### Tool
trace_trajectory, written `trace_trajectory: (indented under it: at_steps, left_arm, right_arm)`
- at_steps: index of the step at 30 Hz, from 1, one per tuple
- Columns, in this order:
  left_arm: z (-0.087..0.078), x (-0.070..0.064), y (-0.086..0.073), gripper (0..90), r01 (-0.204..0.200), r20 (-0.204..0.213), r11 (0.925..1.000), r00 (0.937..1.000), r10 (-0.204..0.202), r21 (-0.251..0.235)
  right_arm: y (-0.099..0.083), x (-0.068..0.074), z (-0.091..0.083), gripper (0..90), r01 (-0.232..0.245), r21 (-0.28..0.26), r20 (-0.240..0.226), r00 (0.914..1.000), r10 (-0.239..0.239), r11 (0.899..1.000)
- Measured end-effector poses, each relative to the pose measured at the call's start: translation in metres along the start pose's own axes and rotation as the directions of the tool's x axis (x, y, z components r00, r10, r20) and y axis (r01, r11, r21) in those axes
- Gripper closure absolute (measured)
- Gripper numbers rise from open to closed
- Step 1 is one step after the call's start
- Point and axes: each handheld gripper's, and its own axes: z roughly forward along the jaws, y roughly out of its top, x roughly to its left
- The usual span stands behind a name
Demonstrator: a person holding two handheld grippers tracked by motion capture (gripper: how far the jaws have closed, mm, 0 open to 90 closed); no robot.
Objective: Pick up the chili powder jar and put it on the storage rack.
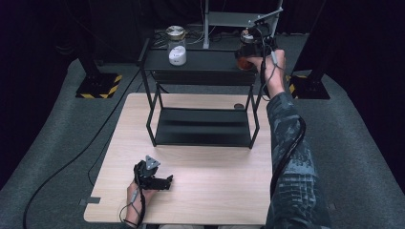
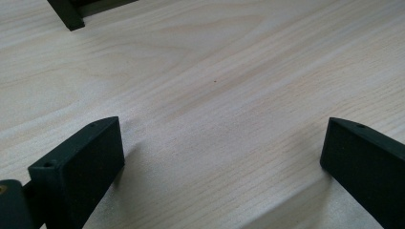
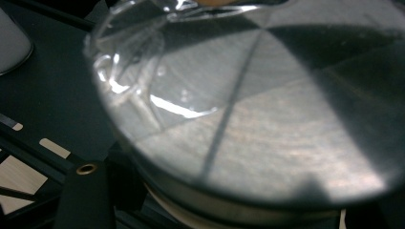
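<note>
Right claw (image 1: 254,53) at amber jar (image 1: 244,59) (no legible label), shelf (image 1: 200,62)

No legible text, labels or numbers anywhere

A pale wooden table (image 1: 200,186) carried a black two-tier shelf rack (image 1: 203,126) ahead of the left gripper (image 1: 160,181). On its top tier stood a clear jar (image 1: 176,45), left of the right gripper (image 1: 248,55).
</note>
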Motion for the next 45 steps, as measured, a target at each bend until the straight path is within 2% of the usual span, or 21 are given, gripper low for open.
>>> trace_trajectory:
  at_steps: [6,11,16,19,24,32,38,45]
  left_arm:
    - [0.0,0.0,0.0,0.5,0.0,0.0,1.0,1.0,0.0,0.0]
    - [0.0,0.0,0.0,0.5,0.0,0.0,1.0,1.0,0.0,0.0]
    - [0.0,0.0,0.0,0.4,0.0,0.0,1.0,1.0,0.0,0.0]
    - [0.0,0.0,0.0,0.4,0.001,0.0,1.0,1.0,-0.001,0.0]
    - [0.0,0.0,0.0,0.4,0.001,0.0,1.0,1.0,-0.001,0.0]
    - [0.0,0.0,0.0,0.4,0.001,-0.001,1.0,1.0,-0.001,-0.001]
    - [0.0,0.0,0.0,0.4,0.001,-0.001,1.0,1.0,-0.001,-0.002]
    - [0.0,0.0,0.0,0.4,0.001,-0.001,1.0,1.0,-0.001,-0.002]
  right_arm:
    - [0.0,0.001,-0.001,26.4,-0.015,0.002,0.004,0.9999,0.015,1.0]
    - [0.005,0.001,-0.002,12.1,-0.036,0.04,0.001,0.9994,0.036,0.999]
    - [0.003,0.003,-0.01,1.0,-0.005,0.056,-0.017,0.9998,0.006,0.998]
    - [0.0,0.003,-0.019,0.0,0.011,0.055,-0.033,0.9994,-0.009,0.998]
    - [-0.012,0.006,-0.036,0.0,0.038,0.045,-0.031,0.9988,-0.037,0.998]
    - [-0.05,-0.002,-0.057,0.0,0.092,0.037,-0.096,0.9914,-0.088,0.995]
    - [-0.094,-0.008,-0.064,0.0,0.116,0.03,-0.126,0.9857,-0.112,0.993]
    - [-0.154,-0.01,-0.057,0.0,0.153,0.05,-0.147,0.9786,-0.144,0.987]
